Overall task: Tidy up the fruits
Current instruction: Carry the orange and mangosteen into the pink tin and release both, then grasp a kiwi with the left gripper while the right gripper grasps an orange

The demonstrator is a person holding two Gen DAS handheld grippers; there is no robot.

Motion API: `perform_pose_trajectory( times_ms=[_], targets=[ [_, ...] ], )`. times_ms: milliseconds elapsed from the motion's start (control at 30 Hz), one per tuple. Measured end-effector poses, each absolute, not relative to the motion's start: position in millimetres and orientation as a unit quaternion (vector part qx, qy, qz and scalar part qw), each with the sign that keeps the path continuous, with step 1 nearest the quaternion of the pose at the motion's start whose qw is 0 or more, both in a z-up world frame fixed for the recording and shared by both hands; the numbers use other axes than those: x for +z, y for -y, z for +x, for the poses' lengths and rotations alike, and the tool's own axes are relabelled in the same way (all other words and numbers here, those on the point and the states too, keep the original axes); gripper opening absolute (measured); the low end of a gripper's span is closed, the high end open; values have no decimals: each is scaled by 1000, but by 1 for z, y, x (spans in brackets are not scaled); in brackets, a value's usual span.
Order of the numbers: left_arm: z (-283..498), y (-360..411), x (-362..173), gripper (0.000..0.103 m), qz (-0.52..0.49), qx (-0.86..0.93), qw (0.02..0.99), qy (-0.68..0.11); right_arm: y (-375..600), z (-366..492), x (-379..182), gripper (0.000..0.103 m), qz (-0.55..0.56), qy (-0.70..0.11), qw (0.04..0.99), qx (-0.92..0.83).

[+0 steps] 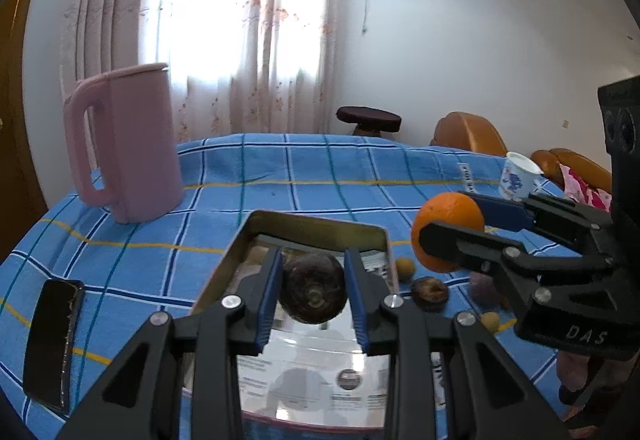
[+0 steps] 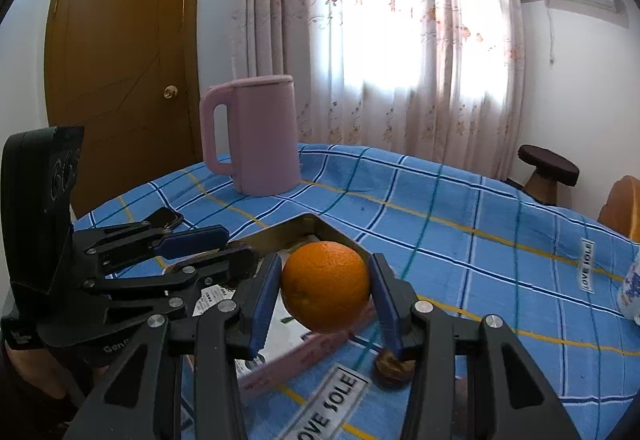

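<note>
We have both grippers loaded: our left gripper (image 1: 313,290) is clamped on a dark round fruit (image 1: 313,294) held over the shiny metal tray (image 1: 320,226), and our right gripper (image 2: 325,294) is clamped on an orange (image 2: 325,286) held in the air just beside the tray's near corner. Neither fruit is set down yet, and what already lies in the tray is hard to make out. On the blue checked cloth (image 1: 320,168) right of the tray, another dark fruit (image 1: 430,292) and a small yellowish fruit (image 1: 405,266) still wait, so we judge the job roughly midway.
</note>
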State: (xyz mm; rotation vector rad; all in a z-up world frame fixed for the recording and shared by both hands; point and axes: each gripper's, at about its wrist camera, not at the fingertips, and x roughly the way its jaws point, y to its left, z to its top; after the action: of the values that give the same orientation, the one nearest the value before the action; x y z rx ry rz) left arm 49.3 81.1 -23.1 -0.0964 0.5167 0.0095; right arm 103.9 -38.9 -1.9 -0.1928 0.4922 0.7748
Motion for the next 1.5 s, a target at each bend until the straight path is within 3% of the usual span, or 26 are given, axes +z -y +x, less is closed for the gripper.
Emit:
perform_pose_trajectory(
  times_ms=[867,967,1033,1100,1267,1500],
  targets=[
    [76,-122,-62,33,-62,41,946,-314,-15,132,-69,48,-106,-333,851,392],
    [71,-121,-58,44,-61,52,949,-305,-5,125,-62,61,-105,-317,860,385],
    [65,-120,-53,69,-63,60,952,-293,10,117,-54,65,-101,-305,865,385],
    [54,-112,-44,76,-58,67,959,-268,33,105,-46,65,-113,-285,877,371],
    [36,-75,-32,81,-48,34,970,-236,108,80,-40,65,-141,-243,918,279],
    [37,12,-37,81,8,-52,968,-246,170,88,-51,65,-111,-275,931,214]
  ],
)
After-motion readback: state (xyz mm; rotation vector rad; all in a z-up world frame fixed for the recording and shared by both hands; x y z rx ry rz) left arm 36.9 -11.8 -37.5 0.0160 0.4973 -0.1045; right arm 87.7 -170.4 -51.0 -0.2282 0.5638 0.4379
